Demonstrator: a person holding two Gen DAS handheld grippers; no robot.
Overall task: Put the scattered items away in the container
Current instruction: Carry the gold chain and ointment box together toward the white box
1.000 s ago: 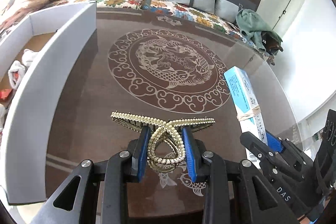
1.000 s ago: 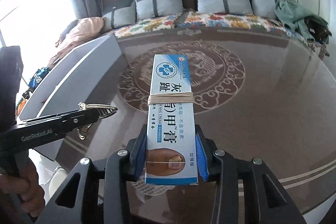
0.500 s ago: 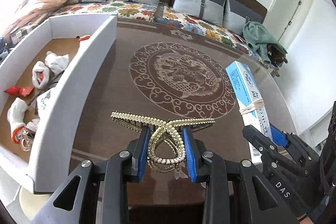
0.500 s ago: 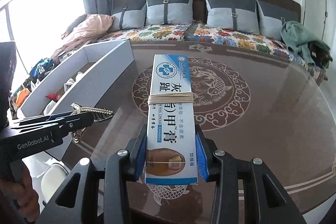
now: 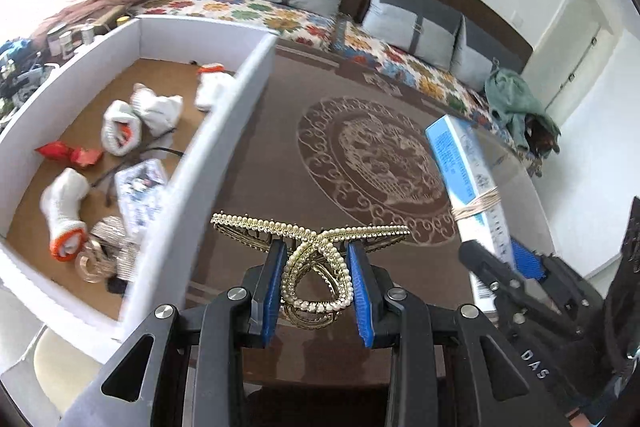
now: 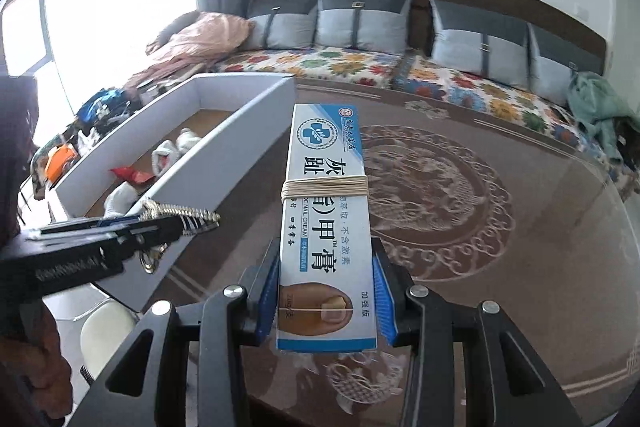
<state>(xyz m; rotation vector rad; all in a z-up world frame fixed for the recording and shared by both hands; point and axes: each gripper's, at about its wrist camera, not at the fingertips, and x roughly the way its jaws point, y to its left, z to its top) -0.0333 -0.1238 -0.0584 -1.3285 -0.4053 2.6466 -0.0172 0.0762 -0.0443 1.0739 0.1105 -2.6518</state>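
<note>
The nail cream box (image 6: 325, 227) carries large Chinese characters "灰趾" and "甲膏", the English words "NAIL CREAM", a blue round cross emblem near its far end, and "加强版" beside a toenail picture. The right gripper (image 5: 520, 281) body reads "DAS". Lettering on the left gripper (image 6: 176, 227) is probably too blurred to read.

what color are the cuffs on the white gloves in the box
Orange on the white gloves, clearest in the left wrist view.
</note>
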